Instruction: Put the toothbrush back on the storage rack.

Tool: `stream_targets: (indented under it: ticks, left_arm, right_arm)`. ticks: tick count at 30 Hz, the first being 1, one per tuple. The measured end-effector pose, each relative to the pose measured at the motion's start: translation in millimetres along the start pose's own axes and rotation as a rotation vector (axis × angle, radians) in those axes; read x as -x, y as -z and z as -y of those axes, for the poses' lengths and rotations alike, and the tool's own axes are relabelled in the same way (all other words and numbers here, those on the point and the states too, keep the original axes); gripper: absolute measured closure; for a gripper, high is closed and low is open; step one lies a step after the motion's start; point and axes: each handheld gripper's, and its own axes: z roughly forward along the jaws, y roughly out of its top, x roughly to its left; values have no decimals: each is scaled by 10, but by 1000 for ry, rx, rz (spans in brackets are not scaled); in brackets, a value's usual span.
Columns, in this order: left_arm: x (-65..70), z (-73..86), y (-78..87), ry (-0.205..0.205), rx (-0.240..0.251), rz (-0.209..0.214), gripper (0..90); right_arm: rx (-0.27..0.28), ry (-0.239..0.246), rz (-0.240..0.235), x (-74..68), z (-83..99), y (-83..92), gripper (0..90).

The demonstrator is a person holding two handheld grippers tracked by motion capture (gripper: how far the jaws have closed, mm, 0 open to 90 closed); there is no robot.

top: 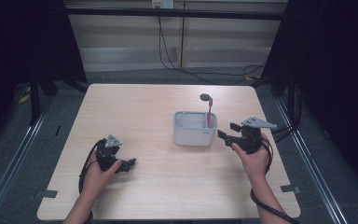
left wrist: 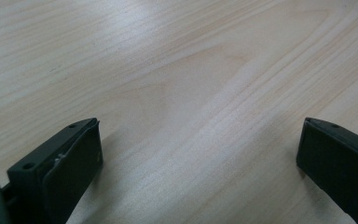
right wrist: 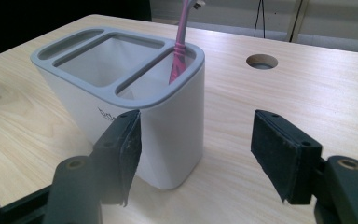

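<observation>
Between the parted jaws of the right gripper [right wrist: 196, 154]: nothing held; pads stand wide, one on each side of the near corner of the white holder [right wrist: 121, 100], neither touching it as far as can be told. Directly ahead of that gripper, just beside its tips: the holder, upright on the table [top: 144, 116], grey-rimmed, split into compartments. Pink toothbrush [right wrist: 179, 51] stands in the end compartment closest to this gripper, long axis near vertical, leaning slightly away, head above the rim. Beyond the holder: a round hole [right wrist: 261, 61] in the tabletop.

Left gripper [top: 129, 164]: jaws apart, empty, bare wood grain between them in its own view; well apart from the holder, which lies ahead and across from it.

Judgement: right gripper is the nearer. Any grasp of the toothbrush calls for reaching up and over the rim, closing across the vertical handle.
</observation>
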Motion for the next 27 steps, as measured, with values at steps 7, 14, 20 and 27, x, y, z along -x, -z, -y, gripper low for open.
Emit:
stream_targets:
  ticks: [7,14,20,27]
  left_arm:
    - [0,0,0,0,0,0,0]
    - [0,0,0,0,-1,0,0]
    - [0,0,0,1,0,0,0]
    - [2,0,-1,2,1,0,0]
  right_arm:
    - [-11,-6,3,63,57,52,298]
    - [-26,-13,-1,115,113,78,282]
    - [-42,-17,-1,154,179,91,273]
    - [-58,-14,7,190,240,100,259]
